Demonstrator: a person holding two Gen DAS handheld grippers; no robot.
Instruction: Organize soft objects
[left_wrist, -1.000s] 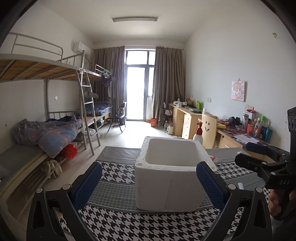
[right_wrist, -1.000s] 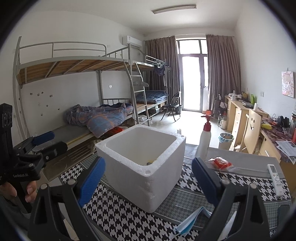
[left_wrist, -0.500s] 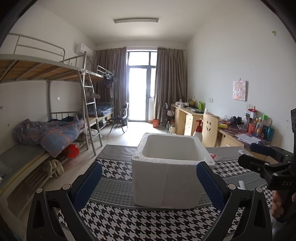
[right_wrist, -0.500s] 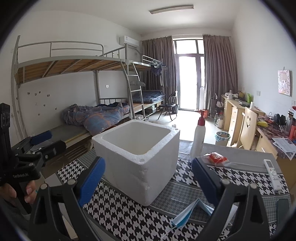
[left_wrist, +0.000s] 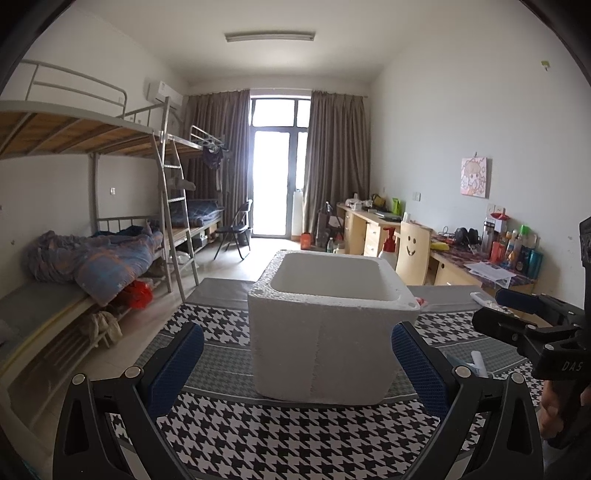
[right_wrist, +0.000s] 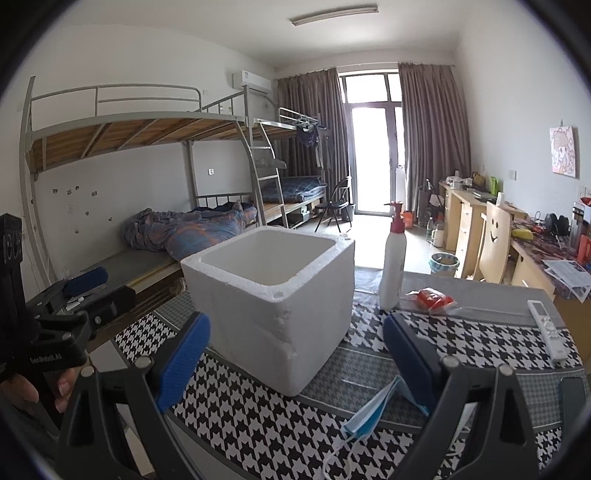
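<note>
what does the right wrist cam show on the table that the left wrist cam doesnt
Only the right wrist view shows the blue face mask by the right gripper and the red packet. Only the left wrist view shows the left gripper from behind, open and empty. Both share the white foam box, the pump bottle, the white remote and the houndstooth cloth.

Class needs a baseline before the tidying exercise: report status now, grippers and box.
Left gripper open, empty. Right gripper open, empty. White foam box upright on houndstooth cloth. Blue face mask beside box, untouched; path clear.
</note>
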